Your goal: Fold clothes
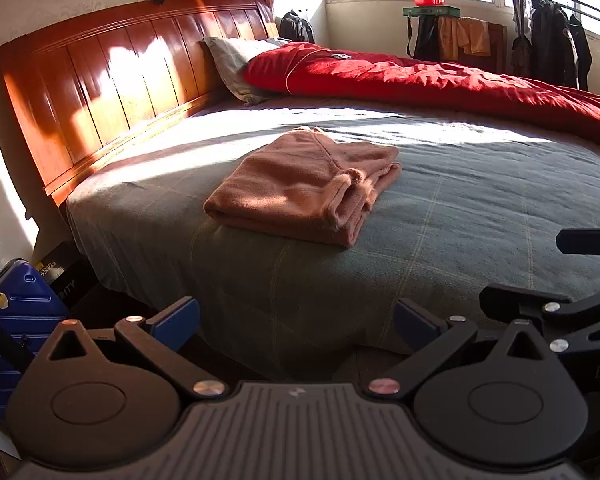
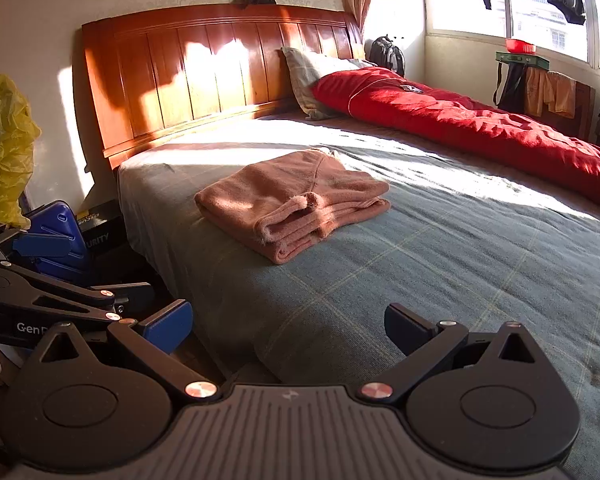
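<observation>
step: pink fleece garment looks folded already on bed
left gripper: fingers apart, empty
right gripper: same
next: probably nothing, maybe tidy

The bed is cut off by the right edge in both views. The blue suitcase is half hidden behind the left tool, and the print on the dark box beside it is only partly readable. The garments on the rail (dark, bunched together) cannot be told apart.
</observation>
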`<state>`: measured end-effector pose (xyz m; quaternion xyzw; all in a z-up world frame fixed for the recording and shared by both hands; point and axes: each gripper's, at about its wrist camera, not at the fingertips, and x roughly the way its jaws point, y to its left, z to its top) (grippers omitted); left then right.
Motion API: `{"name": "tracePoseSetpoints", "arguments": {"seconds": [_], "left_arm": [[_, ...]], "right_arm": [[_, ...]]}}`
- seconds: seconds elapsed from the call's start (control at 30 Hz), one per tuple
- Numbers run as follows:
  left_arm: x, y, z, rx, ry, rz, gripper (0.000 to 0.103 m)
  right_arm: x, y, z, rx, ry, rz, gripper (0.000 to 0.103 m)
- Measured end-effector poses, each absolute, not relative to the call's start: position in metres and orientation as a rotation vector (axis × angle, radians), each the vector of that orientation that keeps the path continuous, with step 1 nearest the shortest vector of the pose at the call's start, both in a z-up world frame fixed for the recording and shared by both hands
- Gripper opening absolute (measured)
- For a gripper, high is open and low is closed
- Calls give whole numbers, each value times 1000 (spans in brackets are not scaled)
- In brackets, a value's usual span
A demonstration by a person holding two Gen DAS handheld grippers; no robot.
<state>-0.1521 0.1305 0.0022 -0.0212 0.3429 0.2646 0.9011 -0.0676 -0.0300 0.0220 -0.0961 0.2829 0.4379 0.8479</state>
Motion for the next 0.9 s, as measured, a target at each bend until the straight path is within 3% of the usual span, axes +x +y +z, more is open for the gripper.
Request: {"name": "tracePoseSetpoints", "arguments": {"seconds": [0.9], "left_arm": [[-154, 127, 1, -46, 711, 537, 102]], "right_arm": [[-69, -35, 21, -170, 603, 939, 103]]}}
